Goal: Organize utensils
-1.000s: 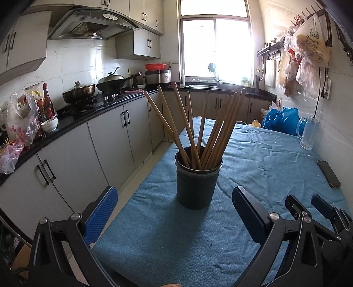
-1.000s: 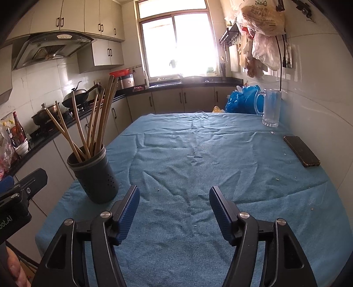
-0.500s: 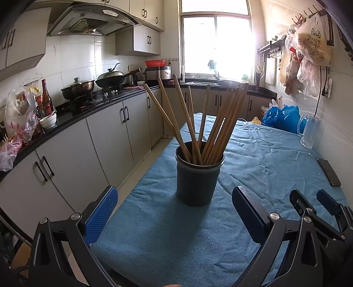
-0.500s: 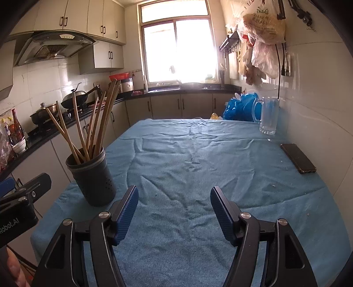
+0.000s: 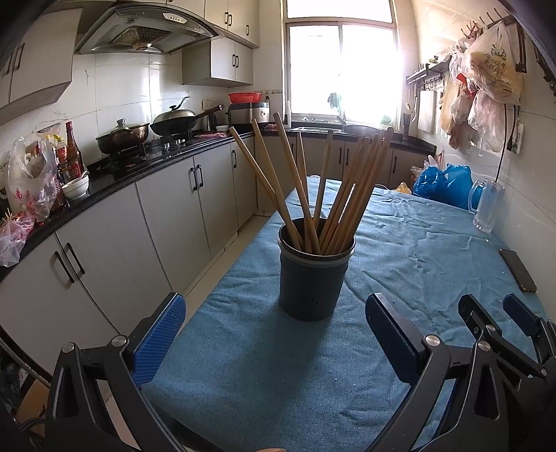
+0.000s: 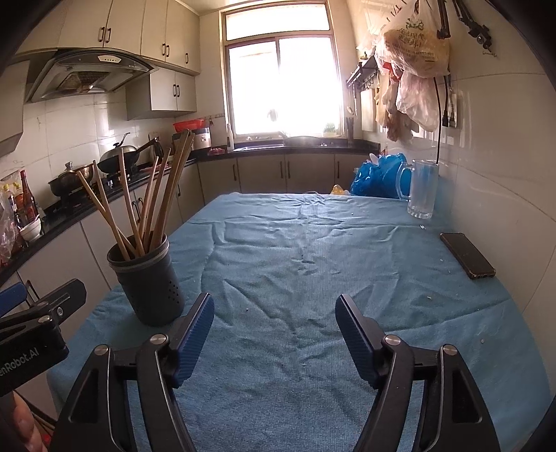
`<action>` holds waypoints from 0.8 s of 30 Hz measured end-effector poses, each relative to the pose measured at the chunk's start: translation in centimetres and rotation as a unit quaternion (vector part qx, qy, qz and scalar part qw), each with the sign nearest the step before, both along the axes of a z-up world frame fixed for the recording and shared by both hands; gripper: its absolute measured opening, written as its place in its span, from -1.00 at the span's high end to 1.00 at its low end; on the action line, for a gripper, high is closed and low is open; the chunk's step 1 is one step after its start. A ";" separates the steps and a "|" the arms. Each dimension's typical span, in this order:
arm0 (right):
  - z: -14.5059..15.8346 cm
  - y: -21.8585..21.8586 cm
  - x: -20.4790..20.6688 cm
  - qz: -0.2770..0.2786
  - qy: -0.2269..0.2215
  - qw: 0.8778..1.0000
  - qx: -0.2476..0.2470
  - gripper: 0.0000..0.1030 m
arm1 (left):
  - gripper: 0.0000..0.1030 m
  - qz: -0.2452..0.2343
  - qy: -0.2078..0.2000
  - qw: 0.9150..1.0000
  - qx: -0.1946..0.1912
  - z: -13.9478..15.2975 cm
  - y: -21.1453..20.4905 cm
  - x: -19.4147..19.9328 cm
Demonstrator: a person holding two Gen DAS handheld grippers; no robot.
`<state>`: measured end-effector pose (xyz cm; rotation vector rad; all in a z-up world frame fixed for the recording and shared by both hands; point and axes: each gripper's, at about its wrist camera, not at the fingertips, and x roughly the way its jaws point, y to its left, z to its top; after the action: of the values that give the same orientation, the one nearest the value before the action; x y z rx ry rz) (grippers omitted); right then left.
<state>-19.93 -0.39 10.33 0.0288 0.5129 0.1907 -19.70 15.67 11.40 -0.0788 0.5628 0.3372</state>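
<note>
Both sets of jaws stand spread and empty, the right gripper (image 6: 274,333) having just widened. Bump the holder (image 5: 314,278) near the table (image 5: 417,250) edge and the chopsticks (image 5: 323,187) could spill.

Home kitchen: range hood (image 5: 139,33), stove pots (image 5: 122,134), cabinets (image 5: 173,208).

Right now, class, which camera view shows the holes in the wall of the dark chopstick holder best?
The right wrist view: the chopstick holder stands at its left, side-lit, with rows of small holes visible. In the left wrist view the holder sits centred but its facing wall is in shadow, so holes hardly show.
</note>
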 end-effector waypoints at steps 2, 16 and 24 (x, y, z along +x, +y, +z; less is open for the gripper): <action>0.0 0.0 0.0 0.000 -0.002 1.000 -0.001 -0.49 | -0.99 0.000 0.000 1.000 0.000 0.0 0.0 0.0; 0.3 0.3 -0.7 0.001 -0.018 1.000 -0.003 -0.52 | -0.99 0.003 -0.005 1.000 0.002 -0.1 -0.3 -0.4; 0.4 0.5 -1.0 0.003 -0.027 1.000 -0.005 -0.56 | -0.99 0.004 -0.003 1.000 -0.001 0.0 -0.4 -0.5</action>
<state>-20.88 0.10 10.75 0.0121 0.4608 0.1946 -20.20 15.27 11.39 -0.0836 0.5577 0.3437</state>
